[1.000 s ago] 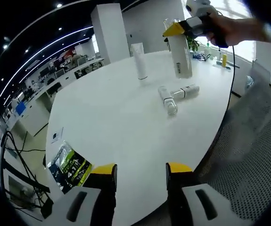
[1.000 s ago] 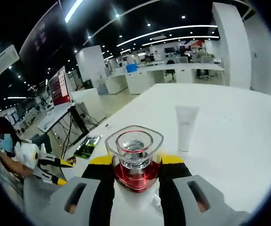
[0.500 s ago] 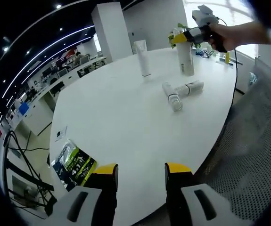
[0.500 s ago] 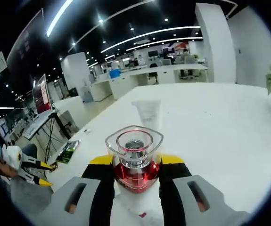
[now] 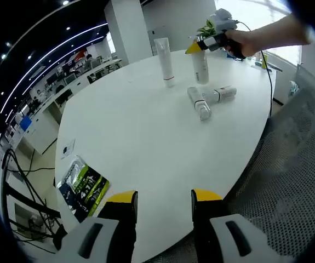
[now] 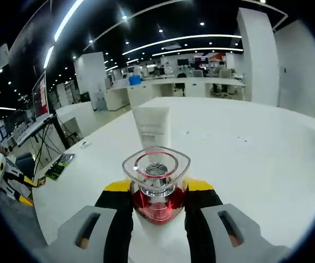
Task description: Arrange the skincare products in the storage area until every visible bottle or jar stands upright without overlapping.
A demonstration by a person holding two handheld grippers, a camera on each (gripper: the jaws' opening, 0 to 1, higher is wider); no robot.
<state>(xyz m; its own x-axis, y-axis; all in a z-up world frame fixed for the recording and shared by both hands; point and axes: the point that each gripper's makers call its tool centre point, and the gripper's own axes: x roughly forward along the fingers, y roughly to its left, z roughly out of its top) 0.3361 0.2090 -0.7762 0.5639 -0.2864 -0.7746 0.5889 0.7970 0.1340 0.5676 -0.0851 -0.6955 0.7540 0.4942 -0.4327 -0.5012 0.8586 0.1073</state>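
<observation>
Gripping a red-necked glass bottle (image 6: 156,189) below its cap, the right gripper (image 6: 157,205) holds it over the tabletop (image 5: 141,126) beside an upright tube (image 5: 164,62). Probably heavy and slippery, it suits that neck hold. Two bottles (image 5: 207,99) lie toppled; left gripper (image 5: 161,204) fingers open, empty.

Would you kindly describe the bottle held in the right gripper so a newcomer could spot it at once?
Start at the big round white table and go to its far side, where a hand holds the right gripper. Its jaws are closed on an upright bottle. Unlike the plain white tube standing beside it and the two white bottles lying flat nearby, it has a clear squarish cap over a red collar.
</observation>
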